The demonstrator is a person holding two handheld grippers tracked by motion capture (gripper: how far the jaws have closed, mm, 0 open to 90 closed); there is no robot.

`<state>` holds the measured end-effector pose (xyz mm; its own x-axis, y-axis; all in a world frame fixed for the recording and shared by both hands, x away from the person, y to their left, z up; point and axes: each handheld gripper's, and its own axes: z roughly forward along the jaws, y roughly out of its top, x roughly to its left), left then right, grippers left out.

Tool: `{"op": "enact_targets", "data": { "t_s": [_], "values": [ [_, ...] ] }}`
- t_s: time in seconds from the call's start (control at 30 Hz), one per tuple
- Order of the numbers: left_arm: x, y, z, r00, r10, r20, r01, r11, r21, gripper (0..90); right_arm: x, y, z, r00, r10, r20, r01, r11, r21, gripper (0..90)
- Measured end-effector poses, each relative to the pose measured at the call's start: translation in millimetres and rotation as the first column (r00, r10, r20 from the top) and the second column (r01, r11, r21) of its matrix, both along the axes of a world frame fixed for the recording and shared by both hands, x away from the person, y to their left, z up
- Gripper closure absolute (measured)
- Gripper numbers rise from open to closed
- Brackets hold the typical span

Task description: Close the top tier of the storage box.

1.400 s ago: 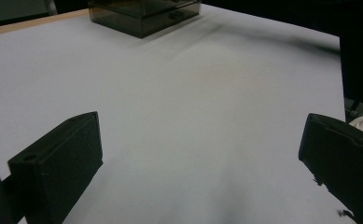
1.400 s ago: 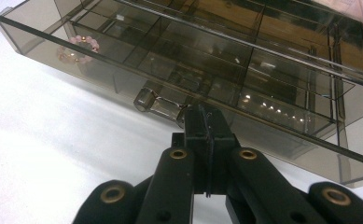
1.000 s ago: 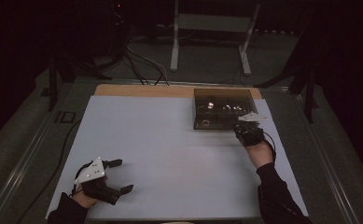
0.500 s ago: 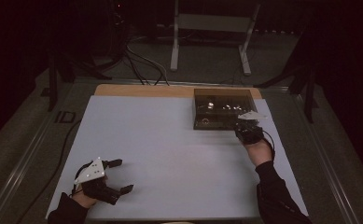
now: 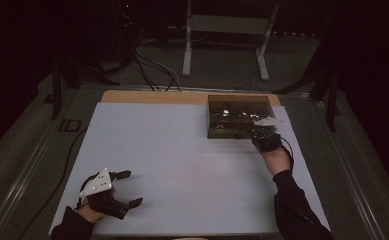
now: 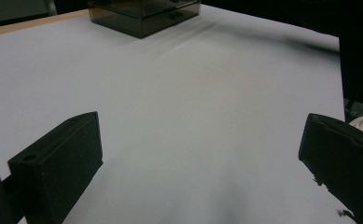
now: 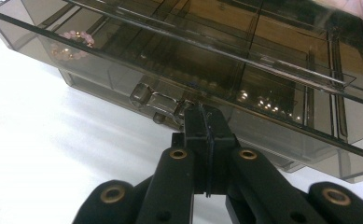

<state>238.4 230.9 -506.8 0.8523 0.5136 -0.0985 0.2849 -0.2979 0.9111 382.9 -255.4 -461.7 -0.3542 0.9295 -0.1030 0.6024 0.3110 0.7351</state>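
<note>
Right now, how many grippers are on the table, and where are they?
2. The left gripper rests open at the near left corner of the white table. The right gripper is shut at the handle of the smoky plastic box, far right.

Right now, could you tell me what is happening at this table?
A person works at a white table with a hand-held gripper in each hand. The right hand-held gripper is shut, its tips at the clear handle on the front of a smoky transparent drawer box that holds beaded jewellery, including a pink bead bracelet. Whether it pinches the handle is hard to tell. The left hand-held gripper rests open at the near left, holding nothing.
</note>
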Motion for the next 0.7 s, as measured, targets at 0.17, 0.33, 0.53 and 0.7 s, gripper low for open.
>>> {"op": "enact_targets", "data": {
  "t_s": [0.17, 0.33, 0.53, 0.7],
  "values": [
    [0.0, 0.0, -0.1, 1.0, 0.001, -0.001, -0.001, 1.0, 0.0, 1.1, 2.3, 0.0, -0.2, 1.0, -0.003, 0.0, 0.003, 1.0, 0.0, 89.8],
    [0.2, 0.2, -0.1, 1.0, 0.001, -0.002, -0.001, 1.0, -0.001, 1.1, 5.6, 0.8, 0.2, 1.0, -0.004, -0.004, 0.004, 1.0, -0.008, 89.8],
    [-0.1, -0.3, -0.3, 1.0, 0.001, 0.001, -0.001, 1.0, 0.005, 1.1, 8.9, 1.4, 0.3, 1.0, -0.007, -0.005, 0.007, 1.0, -0.012, 89.8],
    [-0.3, -0.2, -0.2, 1.0, 0.002, 0.003, -0.002, 1.0, 0.005, 1.1, 12.5, 1.7, 0.1, 0.9999, -0.012, -0.004, 0.012, 1.0, -0.01, 89.8]
  ]
}}
